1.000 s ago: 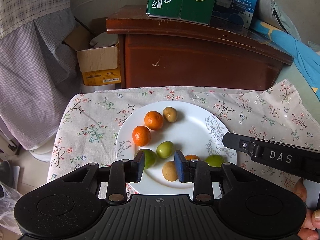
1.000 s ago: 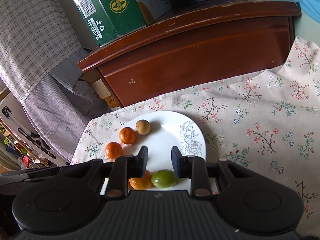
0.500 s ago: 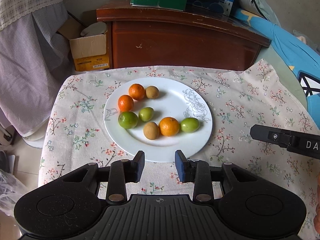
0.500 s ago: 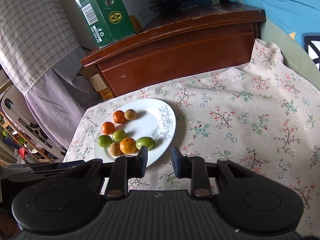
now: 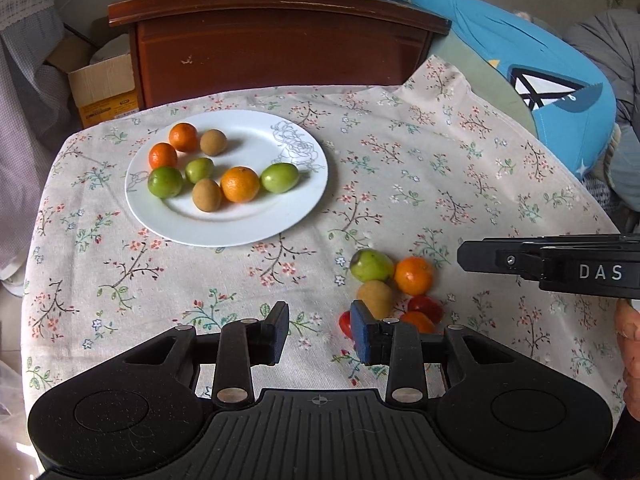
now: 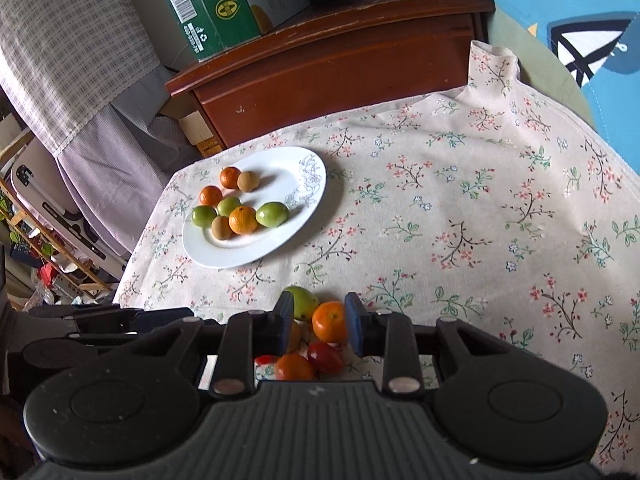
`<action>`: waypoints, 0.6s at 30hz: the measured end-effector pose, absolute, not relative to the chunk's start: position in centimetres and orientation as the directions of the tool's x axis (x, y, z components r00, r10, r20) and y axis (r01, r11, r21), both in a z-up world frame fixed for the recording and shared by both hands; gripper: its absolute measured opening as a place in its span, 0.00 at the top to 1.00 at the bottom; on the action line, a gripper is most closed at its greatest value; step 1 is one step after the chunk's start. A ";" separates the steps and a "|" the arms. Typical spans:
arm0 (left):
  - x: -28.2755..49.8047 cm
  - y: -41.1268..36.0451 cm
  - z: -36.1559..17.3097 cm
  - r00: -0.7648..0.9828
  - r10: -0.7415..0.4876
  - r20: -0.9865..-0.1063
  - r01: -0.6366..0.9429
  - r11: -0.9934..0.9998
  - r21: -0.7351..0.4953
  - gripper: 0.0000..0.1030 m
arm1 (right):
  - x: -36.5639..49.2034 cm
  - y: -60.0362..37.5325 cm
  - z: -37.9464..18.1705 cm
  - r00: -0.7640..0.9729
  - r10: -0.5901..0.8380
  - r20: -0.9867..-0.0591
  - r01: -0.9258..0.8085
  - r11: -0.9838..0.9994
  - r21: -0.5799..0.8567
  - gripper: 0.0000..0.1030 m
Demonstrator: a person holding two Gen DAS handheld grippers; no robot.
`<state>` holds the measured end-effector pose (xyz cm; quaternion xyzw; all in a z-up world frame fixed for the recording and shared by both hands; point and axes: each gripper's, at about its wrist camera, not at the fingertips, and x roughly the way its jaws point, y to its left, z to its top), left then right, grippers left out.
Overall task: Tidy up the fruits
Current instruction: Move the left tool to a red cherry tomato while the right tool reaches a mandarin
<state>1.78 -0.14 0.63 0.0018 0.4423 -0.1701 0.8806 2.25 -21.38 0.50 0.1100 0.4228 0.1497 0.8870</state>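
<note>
A white plate [image 5: 256, 220] on the flowered cloth holds several small fruits: oranges, green ones and brown ones. Nearer to me lies a loose pile: a green fruit [image 5: 372, 266], an orange [image 5: 414, 276], a brown fruit [image 5: 376, 298] and red ones [image 5: 426, 308]. My left gripper [image 5: 320, 332] hovers open just left of the pile, nothing between its fingers. My right gripper [image 6: 320, 324] hangs open over the pile; the orange [image 6: 329, 322] shows in its gap but lies on the cloth. In the left wrist view the right gripper [image 5: 466, 256] sits to the right of the pile.
A dark wooden cabinet [image 5: 280, 52] stands behind the table, with a green carton [image 6: 212, 4] on top. A cardboard box [image 5: 104, 88] sits on the floor at left. Blue bedding [image 5: 552, 88] lies at right. A person's hand [image 5: 630, 340] shows at the right edge.
Both grippers have drawn back from above the plate toward the near side of the table. The loose fruit pile has come into view. The gaps between the jaws look unchanged.
</note>
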 end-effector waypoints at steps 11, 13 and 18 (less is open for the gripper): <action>1.6 -1.6 -1.1 0.498 -0.312 -0.809 0.373 0.920 -0.125 0.68 | 3.3 -21.4 -1.3 0.556 0.355 -0.752 -0.131 0.931 0.342 0.72; 1.6 -1.7 -1.2 0.492 -0.323 -0.808 0.382 0.914 -0.133 0.68 | 3.4 -21.1 -1.6 0.549 0.352 -0.758 -0.130 0.932 0.339 0.71; 1.7 -2.1 -1.7 0.479 -0.343 -0.808 0.415 0.900 -0.136 0.68 | 3.8 -20.8 -2.1 0.539 0.345 -0.769 -0.123 0.935 0.333 0.71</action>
